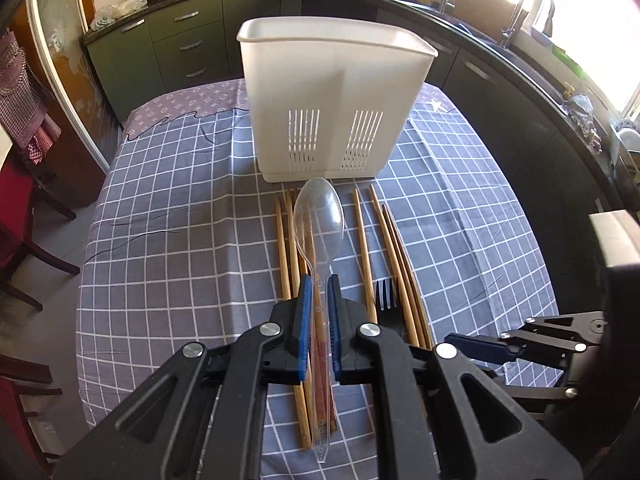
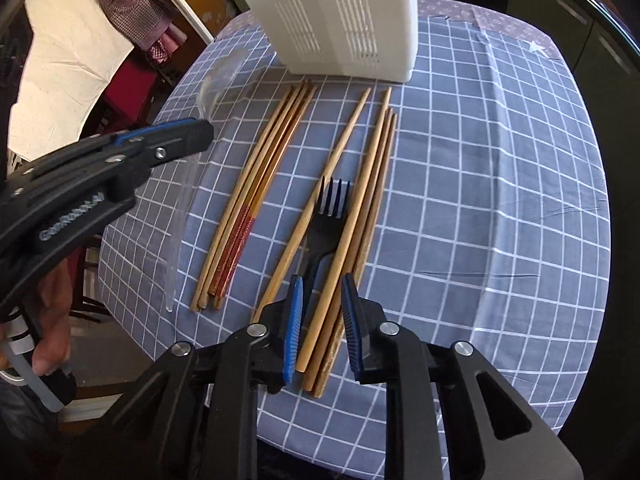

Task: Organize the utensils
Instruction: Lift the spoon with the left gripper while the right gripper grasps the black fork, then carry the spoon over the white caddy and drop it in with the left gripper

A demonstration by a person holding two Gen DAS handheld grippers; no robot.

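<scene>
Left gripper (image 1: 319, 292), clamped on the clear spoon (image 1: 319, 216), holds it lengthwise pointing at the white caddy (image 1: 332, 100) just beyond, nearer than the half-closed right gripper (image 2: 322, 296).

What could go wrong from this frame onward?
The left gripper pinches the clear plastic spoon on its thin handle, so it could pivot or slip. The right gripper straddles the black fork and a wooden chopstick together, so it may grab both.
</scene>
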